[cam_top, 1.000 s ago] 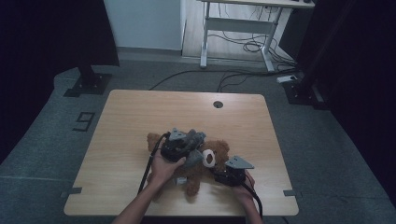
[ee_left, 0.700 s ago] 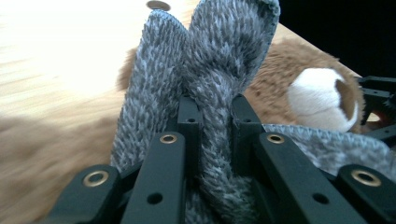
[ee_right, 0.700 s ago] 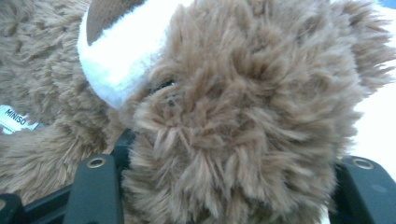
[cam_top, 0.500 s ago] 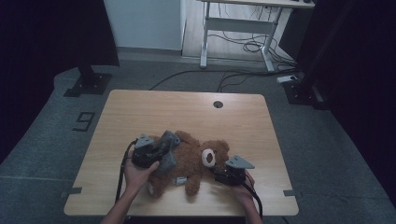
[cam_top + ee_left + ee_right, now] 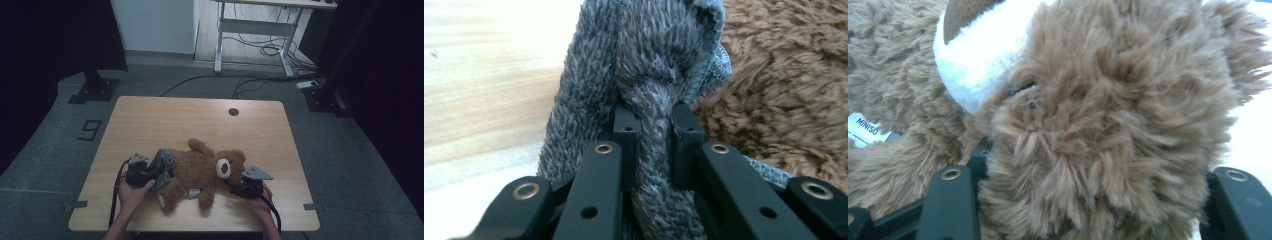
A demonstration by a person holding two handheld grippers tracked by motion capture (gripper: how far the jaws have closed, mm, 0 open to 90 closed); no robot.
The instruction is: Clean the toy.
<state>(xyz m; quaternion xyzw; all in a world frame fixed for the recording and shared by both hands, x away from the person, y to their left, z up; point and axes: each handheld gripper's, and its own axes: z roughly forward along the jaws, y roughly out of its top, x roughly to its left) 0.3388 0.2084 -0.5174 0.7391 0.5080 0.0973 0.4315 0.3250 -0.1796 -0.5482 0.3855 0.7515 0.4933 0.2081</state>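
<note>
High view: above the near edge, facing forward and down on the table (image 5: 150, 120).
Gripper views: close along their jaws.
Shared: teddy bear (image 5: 200, 167).

Shaggy brown plush bear (image 5: 200, 172), grey knitted cloth (image 5: 644, 65), smooth matt wooden table (image 5: 165, 120).

A pale wooden bench (image 5: 150, 125) with rounded corners carries everything. On its near half lies a brown teddy bear (image 5: 202, 167) on its back, stretched between the two tongs: its head is at the right tongs (image 5: 239, 187), its legs towards the left tongs (image 5: 155, 172). A grey knitted cloth (image 5: 164, 159) lies at the bear's lower body, just at the left tongs. A small round hole (image 5: 233, 111) is in the far edge, well beyond both tongs.
</note>
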